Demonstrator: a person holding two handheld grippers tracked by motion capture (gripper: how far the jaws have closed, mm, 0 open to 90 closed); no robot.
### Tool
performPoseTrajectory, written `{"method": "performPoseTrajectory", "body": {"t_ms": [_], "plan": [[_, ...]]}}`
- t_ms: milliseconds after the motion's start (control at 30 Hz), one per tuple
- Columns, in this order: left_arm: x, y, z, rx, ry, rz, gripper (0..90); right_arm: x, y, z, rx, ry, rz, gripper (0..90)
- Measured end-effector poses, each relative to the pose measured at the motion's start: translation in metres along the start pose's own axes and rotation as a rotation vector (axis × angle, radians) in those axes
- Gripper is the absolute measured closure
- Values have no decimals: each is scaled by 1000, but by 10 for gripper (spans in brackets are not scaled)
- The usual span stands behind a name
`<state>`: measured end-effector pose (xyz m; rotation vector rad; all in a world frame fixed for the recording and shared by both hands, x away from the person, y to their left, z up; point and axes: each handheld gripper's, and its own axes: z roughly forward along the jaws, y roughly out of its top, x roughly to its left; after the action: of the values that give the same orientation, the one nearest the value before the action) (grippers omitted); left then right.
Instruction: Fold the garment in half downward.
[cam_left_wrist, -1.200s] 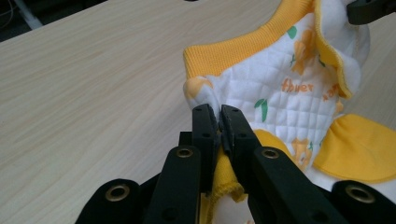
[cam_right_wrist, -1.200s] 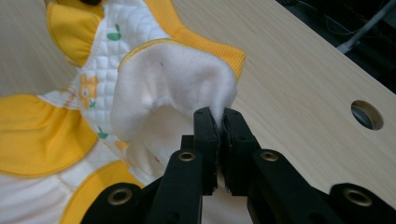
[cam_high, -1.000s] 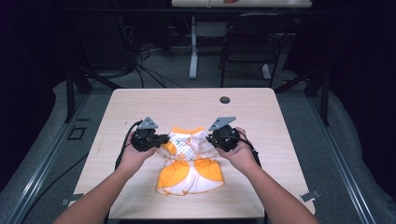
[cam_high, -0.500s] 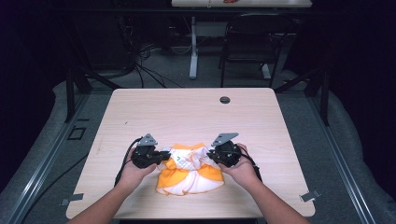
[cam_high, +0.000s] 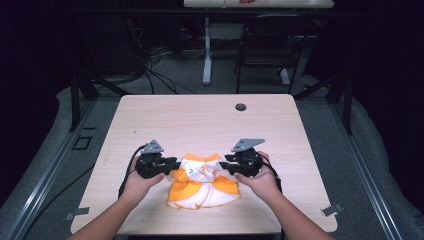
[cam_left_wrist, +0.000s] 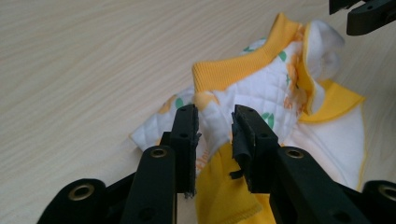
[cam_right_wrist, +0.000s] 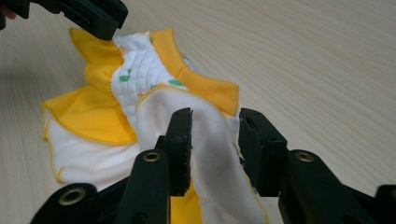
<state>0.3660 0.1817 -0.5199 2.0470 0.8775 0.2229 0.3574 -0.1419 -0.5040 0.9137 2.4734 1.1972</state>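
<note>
Yellow-and-white quilted garment (cam_high: 201, 181) sat bunched near my edge of the table (cam_high: 210, 120), between both tongs. Compared with a second before, it had been dragged toward me and its top gathered into a narrower heap, so the fold looked roughly mid-way by my reckoning. Left gripper (cam_left_wrist: 214, 131) had its jaws apart, with a quilted flap running between them; I couldn't tell if they bit or just straddled it. Right gripper (cam_right_wrist: 214, 135) was likewise spread around a white fleecy fold. Hard to read: which part was sleeve or collar (cam_left_wrist: 243, 65), and the underside of the heap. A small dark disc (cam_high: 241, 107) lay far off.
</note>
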Motion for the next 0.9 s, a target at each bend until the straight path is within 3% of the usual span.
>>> {"method": "performPoseTrajectory", "body": {"t_ms": [100, 133, 200, 333, 567, 767, 900], "plan": [[2, 4, 0, -4, 14, -8, 805, -2, 3, 1, -8, -13, 6, 724], [4, 6, 1, 2, 23, -10, 805, -3, 5, 2, -6, -38, 6, 761], [10, 10, 9, 25, 51, -39, 893, -10, 10, 11, 15, -73, 3, 861], [16, 11, 23, 57, 51, -54, 899, -20, 12, 29, 64, -76, 27, 899], [16, 11, 32, 77, 20, -86, 899, -23, 12, 44, 98, -25, 51, 900], [1, 8, 22, 89, -17, -40, 899, -13, 11, 33, 92, 22, 32, 900], [-12, 5, 13, 76, -54, -20, 900, 0, 8, 23, 95, 46, -9, 900]]}}
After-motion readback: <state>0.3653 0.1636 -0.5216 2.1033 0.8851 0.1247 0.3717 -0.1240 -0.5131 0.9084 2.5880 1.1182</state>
